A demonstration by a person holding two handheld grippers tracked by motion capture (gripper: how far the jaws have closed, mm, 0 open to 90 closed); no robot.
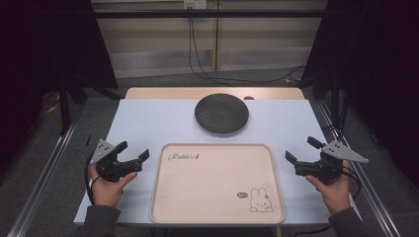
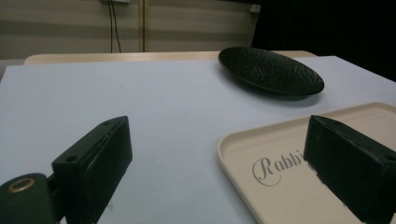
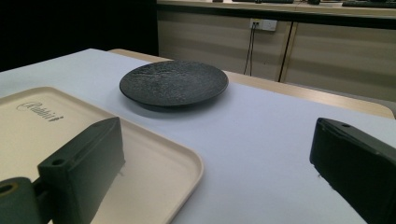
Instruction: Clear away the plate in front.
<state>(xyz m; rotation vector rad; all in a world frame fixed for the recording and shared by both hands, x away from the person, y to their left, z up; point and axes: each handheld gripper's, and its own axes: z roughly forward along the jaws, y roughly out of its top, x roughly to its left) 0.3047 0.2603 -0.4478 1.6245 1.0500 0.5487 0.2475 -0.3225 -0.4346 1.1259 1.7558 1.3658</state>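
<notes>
A cream tray (image 1: 217, 207) with a rabbit drawing and the word "Rabbit" lies at the table's near middle, nothing on it. Behind it rests a round black textured plate (image 1: 221, 113). My left gripper (image 1: 132, 150) is held just left of the tray, open, jaws apart and holding nothing. My right gripper (image 1: 302, 149) sits just right of the tray, also open with nothing in it. In the left gripper view the tray corner (image 2: 243, 144) and the plate (image 2: 270, 70) lie ahead. The right gripper view has the plate (image 3: 173, 83) beyond the tray edge (image 3: 187, 161).
The table (image 1: 148, 118) has a pale blue-white top with a wooden strip (image 1: 212, 92) along its far edge. Metal rails run along the floor on both sides. Cables hang on the far wall. Open tabletop lies left and right of the plate.
</notes>
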